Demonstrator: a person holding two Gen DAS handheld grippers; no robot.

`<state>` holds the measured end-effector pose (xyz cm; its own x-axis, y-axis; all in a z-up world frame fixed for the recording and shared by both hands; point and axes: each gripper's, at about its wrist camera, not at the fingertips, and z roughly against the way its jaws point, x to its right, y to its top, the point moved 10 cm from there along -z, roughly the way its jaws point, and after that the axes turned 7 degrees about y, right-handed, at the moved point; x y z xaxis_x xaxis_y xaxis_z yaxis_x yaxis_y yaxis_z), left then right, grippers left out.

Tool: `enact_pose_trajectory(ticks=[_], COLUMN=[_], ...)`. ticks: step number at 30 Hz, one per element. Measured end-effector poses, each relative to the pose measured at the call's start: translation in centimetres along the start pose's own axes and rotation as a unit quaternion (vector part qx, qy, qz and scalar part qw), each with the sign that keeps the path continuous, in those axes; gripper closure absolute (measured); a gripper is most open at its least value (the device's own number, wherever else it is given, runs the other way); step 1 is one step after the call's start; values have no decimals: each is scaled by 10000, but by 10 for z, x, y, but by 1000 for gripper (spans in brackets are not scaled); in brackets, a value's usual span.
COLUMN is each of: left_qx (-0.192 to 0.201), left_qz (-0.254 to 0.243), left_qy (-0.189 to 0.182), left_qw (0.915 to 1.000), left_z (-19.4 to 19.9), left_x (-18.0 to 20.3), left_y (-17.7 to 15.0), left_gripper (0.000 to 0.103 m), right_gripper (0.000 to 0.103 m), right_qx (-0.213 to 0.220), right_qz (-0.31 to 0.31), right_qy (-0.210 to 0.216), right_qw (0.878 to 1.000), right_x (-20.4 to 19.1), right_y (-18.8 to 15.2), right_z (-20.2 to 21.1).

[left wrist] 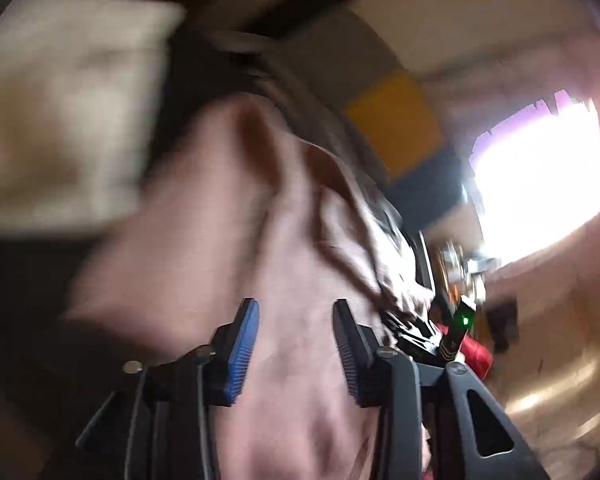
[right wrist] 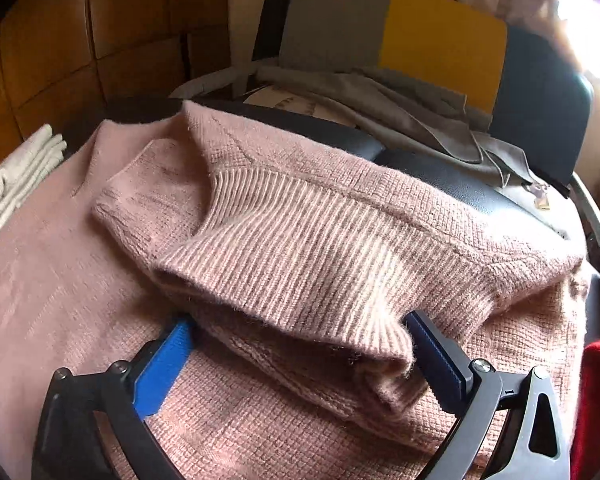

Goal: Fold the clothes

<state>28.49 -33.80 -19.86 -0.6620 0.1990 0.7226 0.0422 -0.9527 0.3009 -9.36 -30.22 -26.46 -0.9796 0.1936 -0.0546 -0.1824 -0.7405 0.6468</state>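
Note:
A pink knitted sweater (right wrist: 284,216) lies on a dark surface, its ribbed hem folded over on top. My right gripper (right wrist: 300,332) is open, its blue-padded fingers (right wrist: 166,364) standing on either side of the folded ribbed edge. In the blurred left wrist view the same pink sweater (left wrist: 228,240) fills the middle. My left gripper (left wrist: 296,320) is open just above it, with the fabric showing between its fingers (left wrist: 240,356). The other gripper (left wrist: 456,332) shows at the right of that view with a green light.
A folded white cloth (right wrist: 20,172) lies at the left and also shows in the left wrist view (left wrist: 64,108). A grey garment (right wrist: 412,120) lies behind the sweater before a grey, yellow and blue chair back (right wrist: 440,36). A red item (right wrist: 598,392) is at the right edge.

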Motion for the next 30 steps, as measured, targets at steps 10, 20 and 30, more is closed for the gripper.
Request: enact_pose_trajectory(ticks=[10, 20, 30], left_qx=[177, 159, 1128], left_qz=[1944, 2185, 1096], left_qy=[-456, 147, 400], left_qw=[9797, 9756, 9868], left_z=[19, -2, 10], left_x=[-75, -80, 2], left_y=[-2, 16, 79], left_gripper=[46, 69, 97], right_gripper=[0, 0, 0], right_qx=[-62, -47, -5], right_qz=[122, 139, 94], right_qy=[-207, -218, -143], right_qw=[9997, 9997, 9999], right_x=[0, -5, -2], right_y=[1, 1, 2], right_z=[-2, -3, -2])
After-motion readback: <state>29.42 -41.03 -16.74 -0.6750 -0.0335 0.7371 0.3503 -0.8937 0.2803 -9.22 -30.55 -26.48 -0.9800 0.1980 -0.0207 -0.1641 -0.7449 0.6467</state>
